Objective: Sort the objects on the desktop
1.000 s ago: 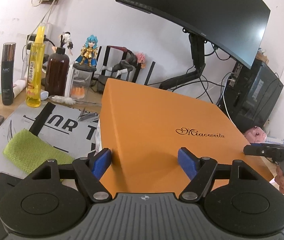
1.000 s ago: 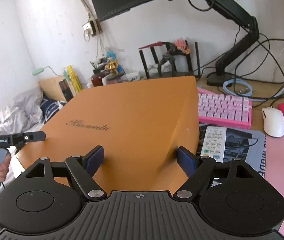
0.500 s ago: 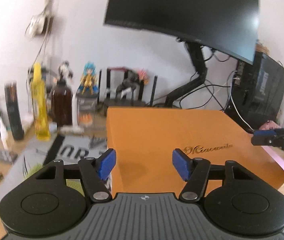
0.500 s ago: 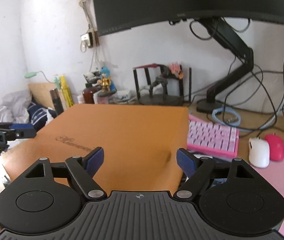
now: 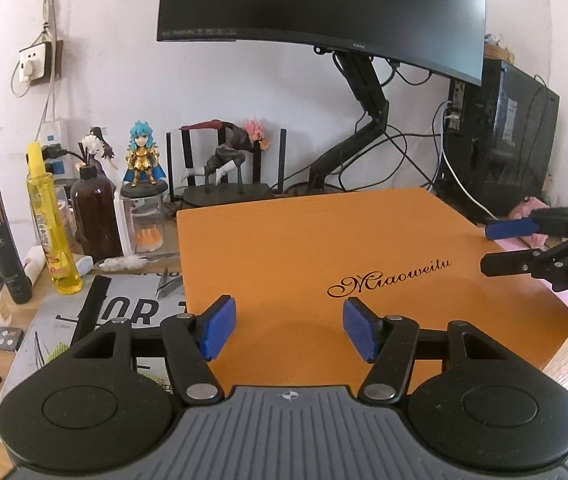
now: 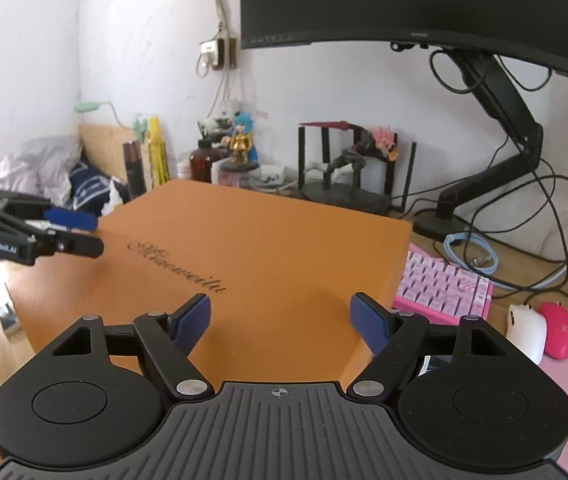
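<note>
Nearest, in the left wrist view: left gripper (image 5: pixel 290 330), matte black plastic linkages, ribbed grey housing, blue rubbery pads (image 5: pixel 218 332) spread apart, nothing between them, held over the near edge of the box (image 5: pixel 324 256). Likewise in the right wrist view: right gripper (image 6: pixel 282 322), same build, dark blue pads (image 6: pixel 370 326) wide apart, hovering above the box (image 6: pixel 260 264) near its near right corner, clasping nothing.

Box: large, flat, rectangular, smooth matte orange lid, sharp corners, dark cursive script reading "Miaoweitu" across the top. Sits at centre of the desk, filling the middle of both views, covering part of the grey printed mat (image 5: pixel 124 312) at 9 o'clock.

At 3 o'clock in the left view, right gripper tips (image 5: pixel 524 246) reaching in over the box's far right edge, open. At 9 o'clock in the right view, left gripper tips (image 6: pixel 70 232) likewise over the opposite edge.

Further out, at 9 to 10 o'clock in the left view: slim yellow translucent bottle (image 5: pixel 48 224), brown round bottle (image 5: pixel 94 212), dark cylindrical tube (image 5: pixel 4 240). At 3 o'clock in the right view: pink keyboard (image 6: pixel 444 288), glossy white mouse (image 6: pixel 526 332), pink mouse (image 6: pixel 558 328).

Farthest, at 12 o'clock: blue-haired figurine (image 5: pixel 142 158), curved black monitor (image 5: pixel 324 8) on a jointed arm.
</note>
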Demonstrator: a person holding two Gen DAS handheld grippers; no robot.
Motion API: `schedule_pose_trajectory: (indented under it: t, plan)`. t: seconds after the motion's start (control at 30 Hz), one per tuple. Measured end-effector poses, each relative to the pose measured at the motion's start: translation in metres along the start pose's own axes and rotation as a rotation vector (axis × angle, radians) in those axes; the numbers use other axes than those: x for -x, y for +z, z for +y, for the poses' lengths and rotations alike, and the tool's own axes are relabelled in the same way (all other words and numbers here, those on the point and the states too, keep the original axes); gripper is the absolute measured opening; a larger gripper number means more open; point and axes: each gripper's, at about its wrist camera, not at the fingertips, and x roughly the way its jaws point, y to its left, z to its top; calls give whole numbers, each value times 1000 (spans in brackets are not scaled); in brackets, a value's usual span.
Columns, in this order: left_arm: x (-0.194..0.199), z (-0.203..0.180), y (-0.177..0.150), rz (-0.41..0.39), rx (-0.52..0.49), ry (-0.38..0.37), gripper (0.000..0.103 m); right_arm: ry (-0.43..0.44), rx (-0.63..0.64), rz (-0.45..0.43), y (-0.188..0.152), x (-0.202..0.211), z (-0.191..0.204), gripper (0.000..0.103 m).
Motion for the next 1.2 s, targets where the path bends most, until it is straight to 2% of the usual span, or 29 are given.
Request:
schedule_pose_trajectory:
  t: [0.13,0.47,0.8,0.93,1.07,1.2]
  plan:
    - [-3,1,1,20,-7,-6,67,-2,26,27,-2,-5,1,79]
    - [-11,1,-4,54,-15,-20,67,30,-6,82,-7,-15,-6,79]
    - [-9,-6,-11,9,-66,8,66,19,0,79,-7,-15,-4,80]
    - [1,-8,-12,-26,-25,31,70,8,-83,58,-5,-10,-6,81]
    - [36,-14,-11,-139,38,-41,79,26,-141,-48,-7,23,-8,85]
    - [82,-21,-9,-265,108,-198,86,24,-214,-171,-9,71,-12,87]
